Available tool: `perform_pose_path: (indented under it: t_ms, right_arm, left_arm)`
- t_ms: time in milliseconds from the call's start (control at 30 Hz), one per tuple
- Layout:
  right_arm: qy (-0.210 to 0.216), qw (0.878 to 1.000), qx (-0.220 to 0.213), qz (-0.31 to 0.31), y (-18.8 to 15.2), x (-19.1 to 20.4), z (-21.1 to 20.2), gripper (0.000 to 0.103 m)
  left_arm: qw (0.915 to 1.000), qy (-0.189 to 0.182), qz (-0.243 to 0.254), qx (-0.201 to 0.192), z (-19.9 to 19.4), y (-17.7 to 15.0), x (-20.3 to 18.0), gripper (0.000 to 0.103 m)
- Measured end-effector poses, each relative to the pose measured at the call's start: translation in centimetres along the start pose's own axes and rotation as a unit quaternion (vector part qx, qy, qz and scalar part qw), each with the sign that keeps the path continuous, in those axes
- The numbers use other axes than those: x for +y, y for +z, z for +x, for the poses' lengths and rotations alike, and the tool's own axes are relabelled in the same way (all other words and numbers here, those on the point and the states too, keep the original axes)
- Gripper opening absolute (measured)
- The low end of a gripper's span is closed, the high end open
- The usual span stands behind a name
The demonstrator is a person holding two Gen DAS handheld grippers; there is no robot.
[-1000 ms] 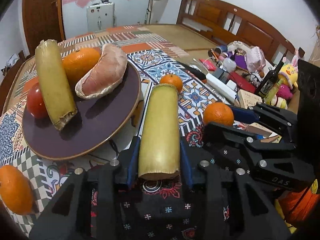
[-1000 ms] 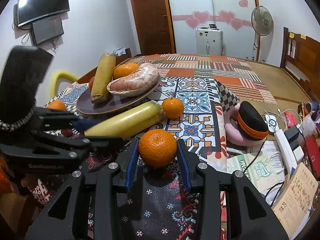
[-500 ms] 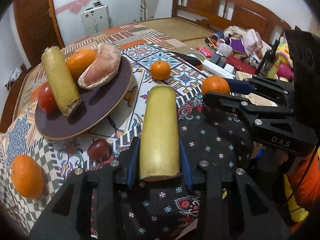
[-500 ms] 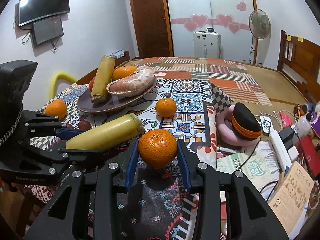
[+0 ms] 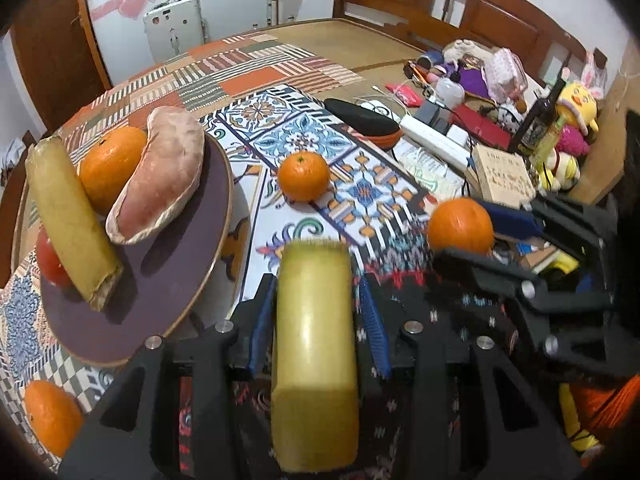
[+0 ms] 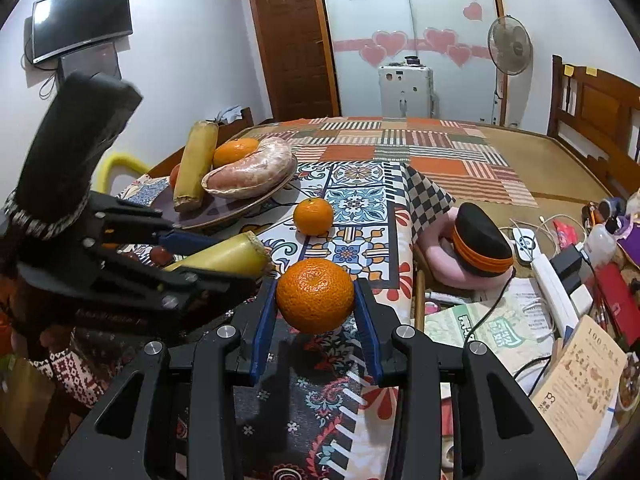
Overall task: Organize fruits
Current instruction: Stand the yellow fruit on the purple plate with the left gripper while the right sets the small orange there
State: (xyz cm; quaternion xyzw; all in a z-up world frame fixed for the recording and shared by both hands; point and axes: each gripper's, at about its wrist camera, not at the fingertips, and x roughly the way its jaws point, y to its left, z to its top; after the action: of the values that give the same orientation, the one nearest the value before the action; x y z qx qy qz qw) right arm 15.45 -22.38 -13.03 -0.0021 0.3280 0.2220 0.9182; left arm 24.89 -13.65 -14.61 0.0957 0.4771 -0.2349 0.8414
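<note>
Both loads are mid-carry toward the plate (image 5: 172,320): the left tongs (image 5: 316,312) clamp a yellow sugarcane piece (image 5: 316,344), the right tongs (image 6: 316,316) a mandarin (image 6: 315,295), each needing a free spot beside the fruit there.

A home bedroom: wooden bed headboard (image 5: 460,20), wall television (image 6: 82,22), standing fan (image 6: 510,46).
</note>
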Motion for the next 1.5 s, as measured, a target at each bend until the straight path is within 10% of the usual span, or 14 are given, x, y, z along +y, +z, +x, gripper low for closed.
perform_pose_path:
  t_ms: [867, 1500]
  right_arm:
    - [0.039, 0.998, -0.038, -0.03, 4.9, 3.5, 1.9, 0.035]
    - [0.065, 0.996, -0.015, -0.054, 6.5, 7.0, 6.1, 0.035]
  left_arm:
    - [0.9844, 0.039, -0.076, -0.154, -12.7, -3.9, 6.5, 0.036]
    - [0.9701, 0.075, -0.151, -0.175, -13.2, -3.5, 12.6, 0.036]
